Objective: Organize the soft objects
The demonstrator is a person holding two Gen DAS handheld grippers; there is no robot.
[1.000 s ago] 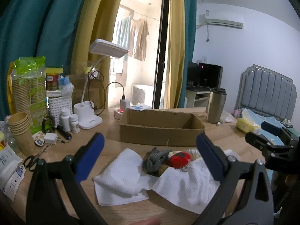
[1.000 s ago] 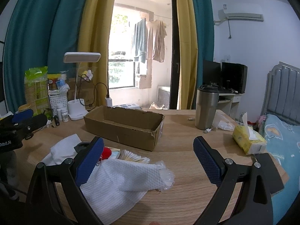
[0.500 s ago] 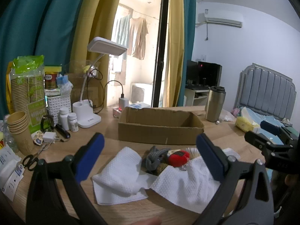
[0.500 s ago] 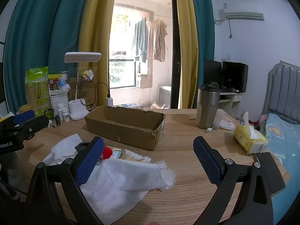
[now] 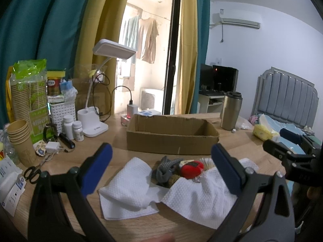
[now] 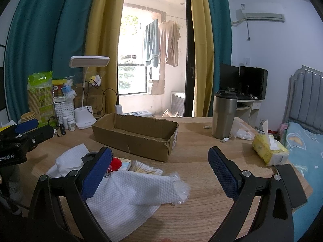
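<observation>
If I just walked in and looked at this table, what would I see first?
Probably the heap of white cloths at the front of the wooden table, with a bright red soft toy and a grey knitted thing poking out in the middle. Just behind it sits an open cardboard box, empty as far as I can see. Both grippers, left gripper and right gripper, hang open above the heap.

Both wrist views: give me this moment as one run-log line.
left hand-held gripper: open, empty | right hand-held gripper: open, empty | cardboard box: looks empty | white cloths, red soft item: on table, ungrasped
</observation>
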